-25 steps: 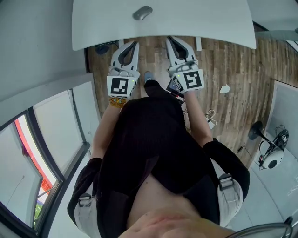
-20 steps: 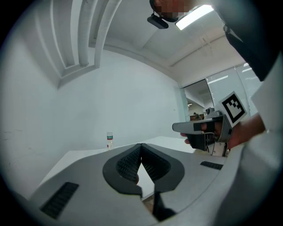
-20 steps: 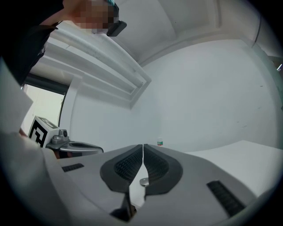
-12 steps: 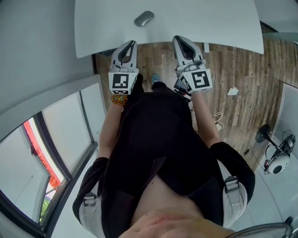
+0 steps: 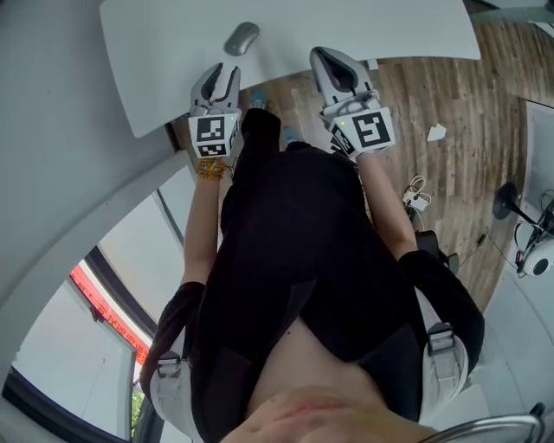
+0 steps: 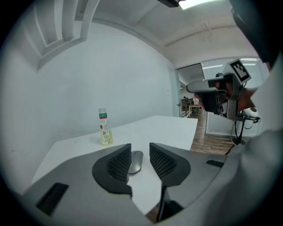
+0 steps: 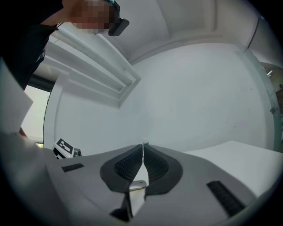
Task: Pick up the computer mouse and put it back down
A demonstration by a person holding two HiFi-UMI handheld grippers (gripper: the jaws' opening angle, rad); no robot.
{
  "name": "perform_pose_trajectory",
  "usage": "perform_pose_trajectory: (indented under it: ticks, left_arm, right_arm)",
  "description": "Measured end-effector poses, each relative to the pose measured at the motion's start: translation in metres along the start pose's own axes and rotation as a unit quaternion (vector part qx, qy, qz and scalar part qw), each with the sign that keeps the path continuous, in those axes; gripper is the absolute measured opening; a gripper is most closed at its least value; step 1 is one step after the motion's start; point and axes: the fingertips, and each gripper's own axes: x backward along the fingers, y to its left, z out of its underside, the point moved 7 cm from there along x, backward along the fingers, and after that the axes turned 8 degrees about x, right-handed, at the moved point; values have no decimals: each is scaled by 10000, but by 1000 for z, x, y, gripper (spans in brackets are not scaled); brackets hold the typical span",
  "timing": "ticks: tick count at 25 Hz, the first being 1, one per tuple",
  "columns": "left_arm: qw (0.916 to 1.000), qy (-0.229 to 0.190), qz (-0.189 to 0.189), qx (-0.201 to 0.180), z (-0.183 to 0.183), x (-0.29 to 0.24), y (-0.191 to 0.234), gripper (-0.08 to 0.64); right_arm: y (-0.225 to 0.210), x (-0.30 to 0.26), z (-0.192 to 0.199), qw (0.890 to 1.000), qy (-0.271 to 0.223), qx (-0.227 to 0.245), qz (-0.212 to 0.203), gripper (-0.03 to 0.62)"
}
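The white table (image 5: 389,26) takes the top of the head view, and its near edge lies just in front of both tools.

The 2 grippers come next in size. The left gripper (image 5: 222,73) reaches over the table edge and tilts a little downward. In the left gripper view its jaws are opening, with a clear gap between the ribbed pads (image 6: 116,164), and nothing is between them yet. The right gripper (image 5: 333,59) is held level near the table edge, further to the right. In the right gripper view its jaws are pressed together with nothing in them.

A small clear bottle (image 6: 104,128) stands upright on the table, to the left and further back, well apart from the action.

The computer mouse (image 5: 241,38) lies flat on the table, just ahead of the left gripper and a little to its right. In the left gripper view it shows through the gap (image 6: 136,161), beyond the tips. Its long axis seems to run roughly along the line this gripper points, only slightly skewed. I judge that the left gripper, clearly the nearer one, needs to go forward and down so the pads close across the narrow sides.
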Motion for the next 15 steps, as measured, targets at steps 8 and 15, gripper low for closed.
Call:
perform_pose_trajectory:
  ticks: [8,15]
  left_arm:
    - [9981,576,231,-1,27,-51,26,235]
    - [9930,1086,436,136,48,-80,41,297]
  right_arm:
    - [-3,-15,-6,9994,182,34,275,29]
    - [-2,-27,-9,9985,289,13,475,29]
